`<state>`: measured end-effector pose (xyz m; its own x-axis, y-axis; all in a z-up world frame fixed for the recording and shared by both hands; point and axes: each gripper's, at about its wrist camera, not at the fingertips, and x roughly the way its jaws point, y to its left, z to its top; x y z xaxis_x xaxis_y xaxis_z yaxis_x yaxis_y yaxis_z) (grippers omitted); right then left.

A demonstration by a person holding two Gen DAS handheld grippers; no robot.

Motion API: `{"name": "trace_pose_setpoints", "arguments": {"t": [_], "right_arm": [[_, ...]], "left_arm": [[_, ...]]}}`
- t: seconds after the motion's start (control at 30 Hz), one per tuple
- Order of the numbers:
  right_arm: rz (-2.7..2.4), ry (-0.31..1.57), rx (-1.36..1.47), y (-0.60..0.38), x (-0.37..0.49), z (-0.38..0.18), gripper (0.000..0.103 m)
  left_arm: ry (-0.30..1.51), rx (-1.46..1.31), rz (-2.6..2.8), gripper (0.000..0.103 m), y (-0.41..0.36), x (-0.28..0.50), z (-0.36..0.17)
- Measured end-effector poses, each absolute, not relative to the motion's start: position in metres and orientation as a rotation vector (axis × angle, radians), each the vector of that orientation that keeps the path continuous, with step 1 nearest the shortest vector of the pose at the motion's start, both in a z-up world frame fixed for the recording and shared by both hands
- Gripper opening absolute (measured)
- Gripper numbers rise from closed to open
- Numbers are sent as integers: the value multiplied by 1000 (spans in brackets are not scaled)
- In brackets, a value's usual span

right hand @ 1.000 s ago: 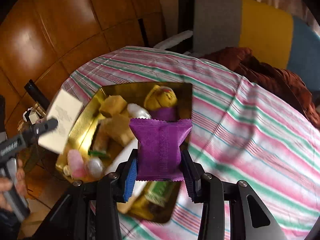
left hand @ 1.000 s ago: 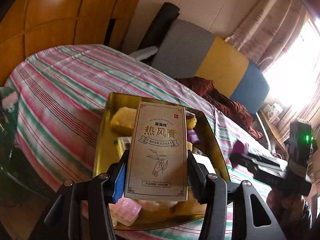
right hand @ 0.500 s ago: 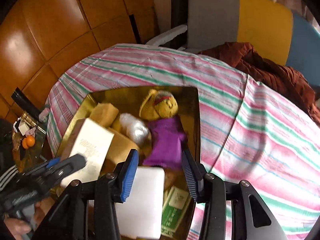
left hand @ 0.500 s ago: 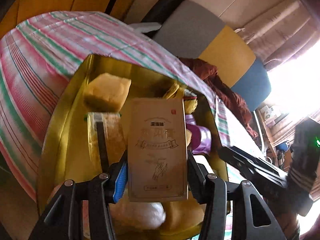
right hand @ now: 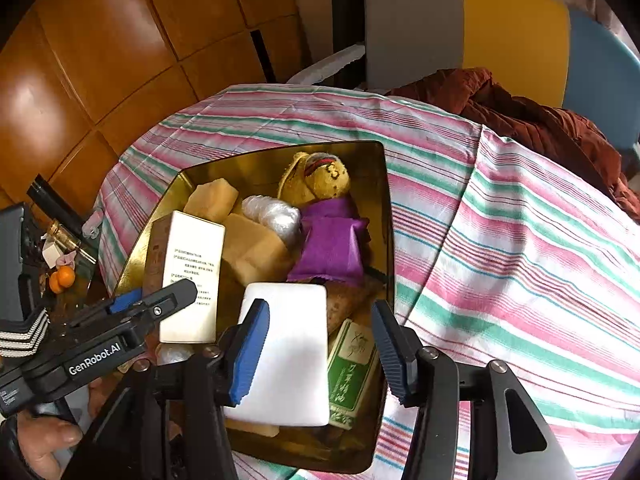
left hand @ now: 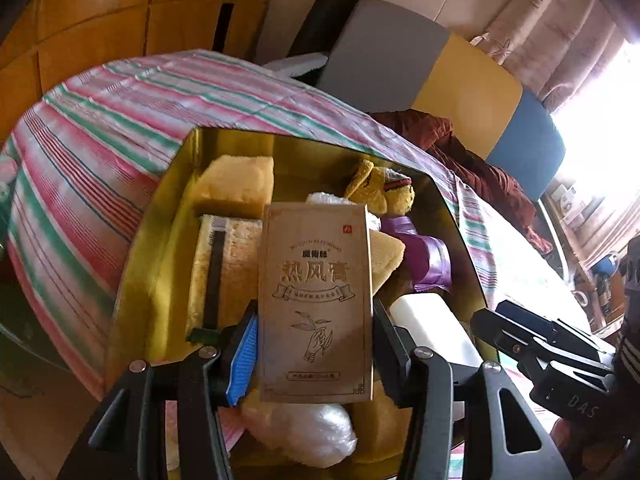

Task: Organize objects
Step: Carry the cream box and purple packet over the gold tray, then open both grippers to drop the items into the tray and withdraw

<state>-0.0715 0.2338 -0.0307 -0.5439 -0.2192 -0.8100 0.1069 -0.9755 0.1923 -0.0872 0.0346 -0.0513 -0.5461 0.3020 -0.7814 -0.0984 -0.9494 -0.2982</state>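
My left gripper is shut on a tan cardboard box with Chinese print and holds it over the gold tray. The same box shows white-sided in the right wrist view. My right gripper is open and empty above the tray's near end. The purple packet lies in the tray below a yellow plush toy. The tray also holds a white block, a green box, yellow sponges and plastic-wrapped lumps.
The tray sits on a striped pink, green and white tablecloth. A rust-red cloth lies at the table's far edge before a grey, yellow and blue chair back. A side shelf with small oranges is at left.
My right gripper opened and let the purple packet drop into the tray. My left gripper carried the tan box from beside the tray to over its contents.
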Motion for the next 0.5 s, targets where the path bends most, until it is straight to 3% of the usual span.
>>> {"name": "trace_pose_setpoints", "arguments": {"t": [0.5], "right_arm": [[-2676,-114,1355,224,-52,-25,71]], "left_arm": [[-169,-1175,2700,53,32,-56,-12]]}}
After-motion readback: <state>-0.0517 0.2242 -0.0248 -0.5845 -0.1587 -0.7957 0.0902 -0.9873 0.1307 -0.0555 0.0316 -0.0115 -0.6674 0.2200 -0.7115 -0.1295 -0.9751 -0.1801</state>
